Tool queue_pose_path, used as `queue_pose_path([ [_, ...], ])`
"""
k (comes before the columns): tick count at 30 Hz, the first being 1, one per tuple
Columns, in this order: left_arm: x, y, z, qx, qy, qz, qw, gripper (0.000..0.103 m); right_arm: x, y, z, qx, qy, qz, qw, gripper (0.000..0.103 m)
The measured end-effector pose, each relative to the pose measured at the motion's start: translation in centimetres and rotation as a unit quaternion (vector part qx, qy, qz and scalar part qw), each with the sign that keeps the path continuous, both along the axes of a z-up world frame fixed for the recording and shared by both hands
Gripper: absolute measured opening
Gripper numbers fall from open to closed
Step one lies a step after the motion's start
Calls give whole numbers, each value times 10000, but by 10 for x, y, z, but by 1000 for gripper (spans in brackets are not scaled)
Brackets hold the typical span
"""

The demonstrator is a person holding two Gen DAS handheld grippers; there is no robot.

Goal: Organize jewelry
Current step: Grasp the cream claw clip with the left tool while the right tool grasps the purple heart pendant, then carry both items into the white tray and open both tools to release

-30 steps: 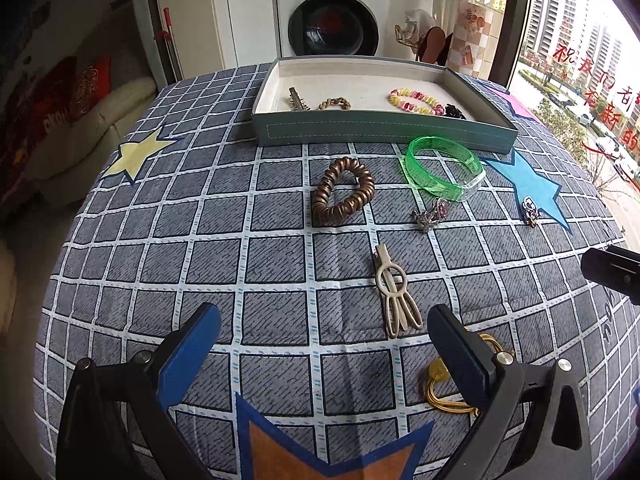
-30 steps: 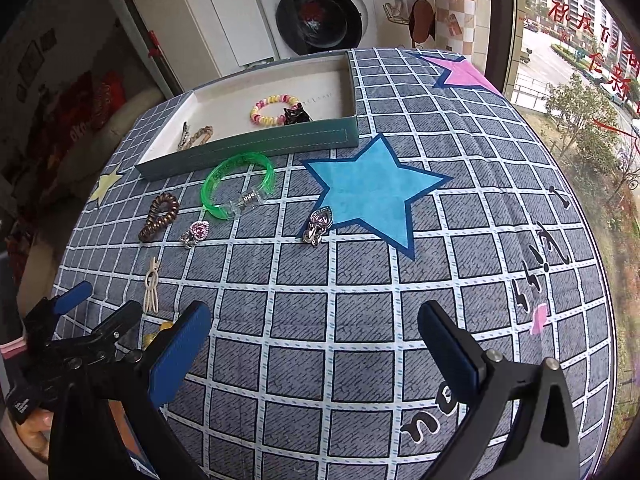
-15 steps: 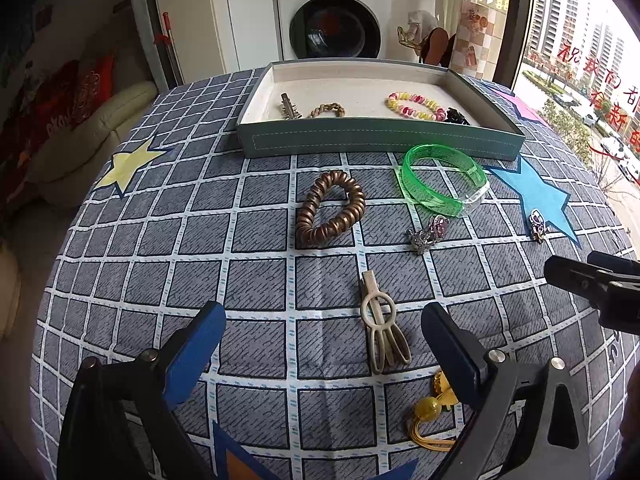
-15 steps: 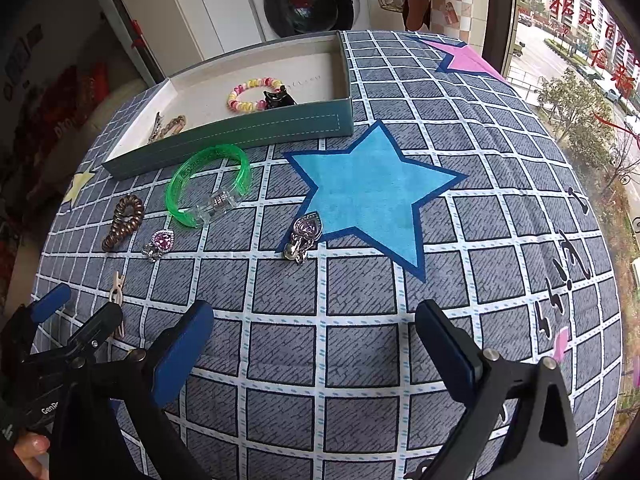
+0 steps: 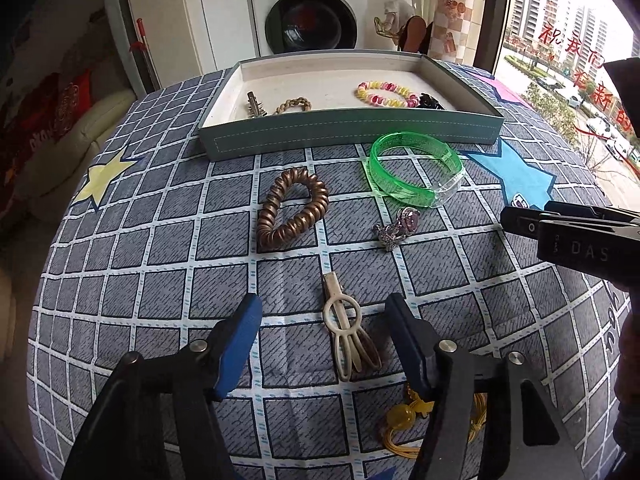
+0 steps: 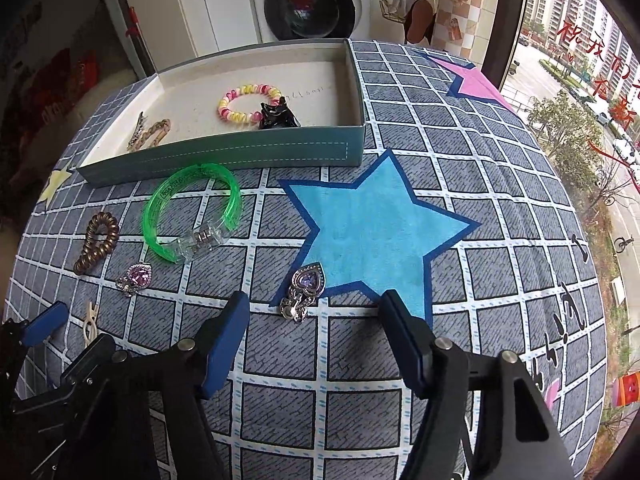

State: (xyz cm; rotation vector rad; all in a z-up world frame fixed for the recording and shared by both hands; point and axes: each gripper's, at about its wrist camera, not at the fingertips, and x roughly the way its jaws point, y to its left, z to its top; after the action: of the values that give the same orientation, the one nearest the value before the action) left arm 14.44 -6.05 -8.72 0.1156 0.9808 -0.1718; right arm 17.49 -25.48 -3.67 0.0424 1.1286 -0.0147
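Observation:
My left gripper (image 5: 324, 320) is open, its fingers on either side of a beige hair clip (image 5: 348, 336) lying on the cloth. My right gripper (image 6: 316, 312) is open just in front of a purple heart pendant (image 6: 306, 286) at the edge of the blue star. A green bangle (image 5: 414, 168) (image 6: 192, 212), a bronze coil hair tie (image 5: 290, 208) (image 6: 96, 242) and a pink gem brooch (image 5: 398, 226) (image 6: 136, 278) lie loose. The teal tray (image 5: 348, 136) (image 6: 224, 154) holds a pink-yellow bracelet (image 5: 386, 94), a black clip (image 6: 278, 114), a chain and a clip.
A yellow cord ornament (image 5: 404, 420) lies under my left gripper's right finger. The table has a grey checked cloth with stars. A washing machine (image 5: 312, 12) stands behind the table, a window at the right, a sofa at the left.
Both grippers have moved forward and lower. The left one now straddles the beige hair clip. The right one has come up close to the purple heart pendant.

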Motion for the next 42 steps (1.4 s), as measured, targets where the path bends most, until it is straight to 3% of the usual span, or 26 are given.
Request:
queue_pose_path([
  [2,0,-3,1,45,-22,-56,10000,66,1,3,0,-133,-22,10,9999,56],
  [4,0,-5,1,39,-30,-135,9999,50,2,5,1,-219,-55,56,9997,38],
  [6,1,-5,2,9,-4,-163,9999,45,2,4,2,-182,-68,82,9998,27],
  [7,1,-5,2,-7,-3,-179,9998,35,1,3,2,-173,-72,77,9998,18],
  [8,1,-5,2,-30,-2,-206,9998,31,1,1,2,-154,-76,58,9998,17],
  [18,-10,20,18,-570,-89,-258,9980,31,-17,-23,11,492,-197,-22,9986,17],
  [30,-9,35,70,-598,-450,-357,9966,31,-35,-37,58,981,-622,148,9931,17],
  [42,30,39,131,-725,-863,-298,9932,31,-11,-35,110,1044,-1090,341,9880,17],
])
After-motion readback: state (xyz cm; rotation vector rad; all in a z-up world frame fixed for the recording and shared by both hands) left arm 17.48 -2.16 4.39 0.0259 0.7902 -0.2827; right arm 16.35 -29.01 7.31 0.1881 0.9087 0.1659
